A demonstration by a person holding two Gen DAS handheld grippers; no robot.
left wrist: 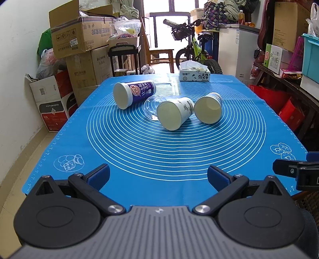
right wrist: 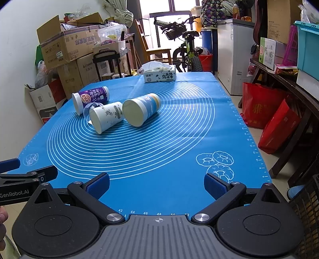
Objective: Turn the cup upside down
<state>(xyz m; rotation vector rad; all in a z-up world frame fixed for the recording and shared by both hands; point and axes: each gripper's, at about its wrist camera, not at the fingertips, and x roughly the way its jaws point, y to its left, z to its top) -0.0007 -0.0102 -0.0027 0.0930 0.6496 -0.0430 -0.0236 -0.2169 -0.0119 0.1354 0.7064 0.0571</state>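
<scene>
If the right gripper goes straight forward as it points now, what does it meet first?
Probably the blue-and-white cup lying on the mat; the right gripper is open, and depth is uncertain.

Daylight is pouring in from the window (left wrist: 175, 12) at the far end of the room — it is blowing out to plain white in both my views. The blue mat (left wrist: 159, 143) is catching an even, soft light, and the cups (left wrist: 175, 113) are throwing only faint shadows toward me. The fisheye is bending the walls and mat edges hard, and the corners are going dark. My own fingers (right wrist: 99, 185) are showing reasonably sharp — the far clutter is looking softer.
</scene>
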